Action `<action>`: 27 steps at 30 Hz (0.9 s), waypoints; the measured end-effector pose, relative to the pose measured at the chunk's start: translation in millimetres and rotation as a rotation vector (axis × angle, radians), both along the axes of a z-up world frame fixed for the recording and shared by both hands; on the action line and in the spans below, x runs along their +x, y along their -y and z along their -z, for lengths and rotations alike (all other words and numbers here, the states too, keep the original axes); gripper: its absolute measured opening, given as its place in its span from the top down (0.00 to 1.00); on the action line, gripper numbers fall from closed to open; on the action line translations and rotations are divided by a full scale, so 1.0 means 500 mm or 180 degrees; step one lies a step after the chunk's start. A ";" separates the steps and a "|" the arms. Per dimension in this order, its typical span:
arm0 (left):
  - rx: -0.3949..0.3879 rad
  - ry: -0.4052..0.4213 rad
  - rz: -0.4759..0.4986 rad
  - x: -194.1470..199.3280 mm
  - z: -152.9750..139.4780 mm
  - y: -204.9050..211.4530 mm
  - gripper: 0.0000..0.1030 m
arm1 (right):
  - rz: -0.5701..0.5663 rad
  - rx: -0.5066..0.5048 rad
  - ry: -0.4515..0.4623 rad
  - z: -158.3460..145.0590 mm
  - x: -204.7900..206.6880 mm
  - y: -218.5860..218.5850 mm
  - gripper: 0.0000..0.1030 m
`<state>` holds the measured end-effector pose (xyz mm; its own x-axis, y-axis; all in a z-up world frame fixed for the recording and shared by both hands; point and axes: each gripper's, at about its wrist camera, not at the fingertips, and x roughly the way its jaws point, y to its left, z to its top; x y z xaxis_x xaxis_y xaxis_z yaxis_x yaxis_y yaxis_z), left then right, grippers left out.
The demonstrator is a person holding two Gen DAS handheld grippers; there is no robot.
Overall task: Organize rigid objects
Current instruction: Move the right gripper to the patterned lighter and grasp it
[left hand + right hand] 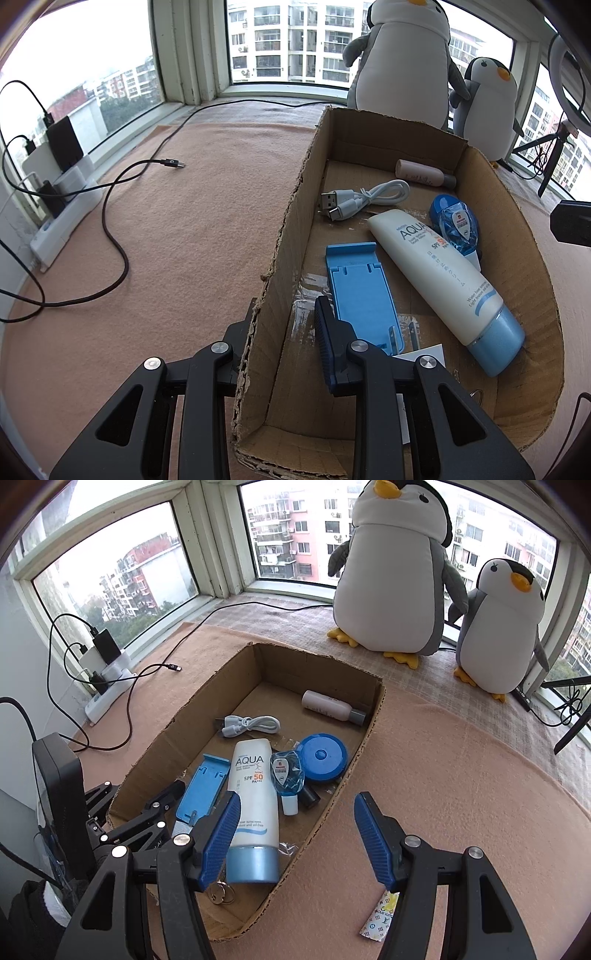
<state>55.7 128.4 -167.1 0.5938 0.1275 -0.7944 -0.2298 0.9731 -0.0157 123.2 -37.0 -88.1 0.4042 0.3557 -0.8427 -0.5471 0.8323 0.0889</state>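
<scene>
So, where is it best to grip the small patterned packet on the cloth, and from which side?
Probably across its narrow width, from above: the small patterned packet lies flat and long on the cloth outside the cardboard box, just under the open right gripper.

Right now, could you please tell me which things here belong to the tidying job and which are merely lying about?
Job: cardboard box, sunscreen tube, blue phone stand, white USB cable, small packet.
Lying about: plush penguins, black cable, power strip.
</scene>
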 end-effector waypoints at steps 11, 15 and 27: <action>-0.0002 0.0002 -0.0001 0.000 0.000 0.000 0.76 | 0.0387 0.0077 -0.0411 0.028 0.027 0.133 0.42; -0.0002 0.0002 -0.0002 0.000 0.000 0.000 0.76 | 0.0544 0.0088 -0.0601 0.053 0.031 0.175 0.42; -0.0003 0.0003 -0.0003 0.000 0.000 0.000 0.76 | 0.0665 -0.0042 -0.0874 0.127 0.029 0.201 0.46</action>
<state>55.6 128.4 -167.2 0.5946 0.1273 -0.7939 -0.2307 0.9729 -0.0168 137.7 -137.4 -151.7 0.2247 0.2775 -0.9341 -0.3218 0.9259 0.1977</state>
